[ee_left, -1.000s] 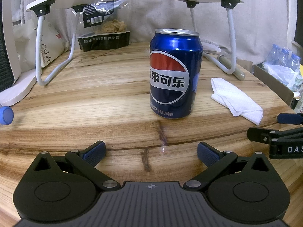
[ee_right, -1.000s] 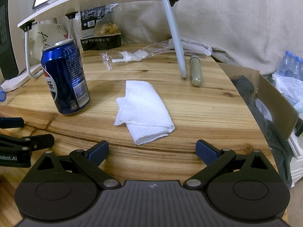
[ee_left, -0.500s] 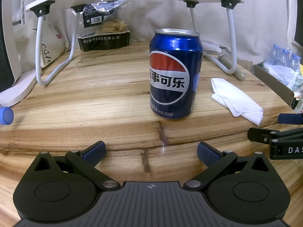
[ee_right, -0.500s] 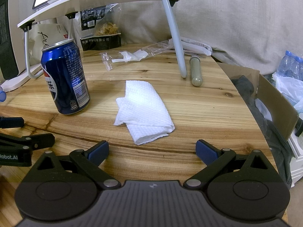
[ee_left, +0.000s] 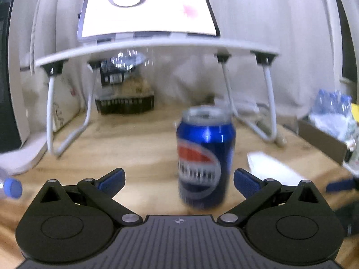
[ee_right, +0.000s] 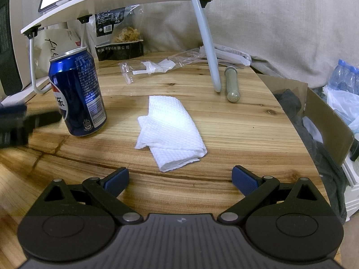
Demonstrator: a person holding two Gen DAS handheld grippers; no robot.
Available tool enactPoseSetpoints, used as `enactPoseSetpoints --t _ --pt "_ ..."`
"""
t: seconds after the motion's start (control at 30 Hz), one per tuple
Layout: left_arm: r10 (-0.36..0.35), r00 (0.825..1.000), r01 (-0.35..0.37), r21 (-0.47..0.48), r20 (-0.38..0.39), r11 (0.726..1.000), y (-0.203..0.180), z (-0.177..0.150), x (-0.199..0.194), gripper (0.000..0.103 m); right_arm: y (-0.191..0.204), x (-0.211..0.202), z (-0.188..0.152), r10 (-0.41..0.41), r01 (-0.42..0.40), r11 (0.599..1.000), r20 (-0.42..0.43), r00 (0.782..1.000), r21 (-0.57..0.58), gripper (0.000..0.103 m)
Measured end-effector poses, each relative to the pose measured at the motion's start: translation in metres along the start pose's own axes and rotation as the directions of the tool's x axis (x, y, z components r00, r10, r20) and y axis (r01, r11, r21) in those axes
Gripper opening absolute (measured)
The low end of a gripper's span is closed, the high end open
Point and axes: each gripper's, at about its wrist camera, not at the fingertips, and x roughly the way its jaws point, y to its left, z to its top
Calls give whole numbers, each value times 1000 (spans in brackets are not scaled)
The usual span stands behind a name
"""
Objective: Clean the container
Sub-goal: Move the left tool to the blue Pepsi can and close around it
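A blue Pepsi can (ee_left: 206, 157) stands upright on the wooden table (ee_right: 235, 123), its top open. The left wrist view is motion-blurred. My left gripper (ee_left: 179, 181) is open, and the can stands just beyond its fingertips, right of centre and apart from both pads. In the right wrist view the can (ee_right: 77, 94) is at the left. A folded white paper towel (ee_right: 170, 132) lies to its right, straight ahead of my right gripper (ee_right: 180, 180), which is open and holds nothing. The left gripper (ee_right: 13, 123) shows there as a dark blur beside the can.
A white lap desk (ee_right: 112, 0) with a laptop (ee_left: 145, 11) stands over the back of the table, its leg (ee_right: 208, 51) near a grey tube (ee_right: 232, 83). A snack bag (ee_right: 119, 38) and plastic wrappers lie behind. A cardboard box (ee_right: 325, 116) and water bottles (ee_right: 345, 76) are off the right edge.
The left gripper has risen and tilted up while moving, so its view is blurred and the can sits lower, nearer its fingertips. The right gripper has barely moved.
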Motion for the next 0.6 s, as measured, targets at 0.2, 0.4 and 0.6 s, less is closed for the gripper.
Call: enactPoseSetpoints --t 0.2,0.4,0.6 --pt "-87 996 87 33 -1 996 -8 8 25 103 0 0 0 0 0 1000 0 1000 1 103" --pt "-93 993 92 8 74 996 -10 9 26 102 0 0 0 -1 1 1000 0 1000 0 103" --pt "-105 993 106 -9 46 994 -4 13 35 90 0 0 1 -2 2 1000 -1 1000 -3 103"
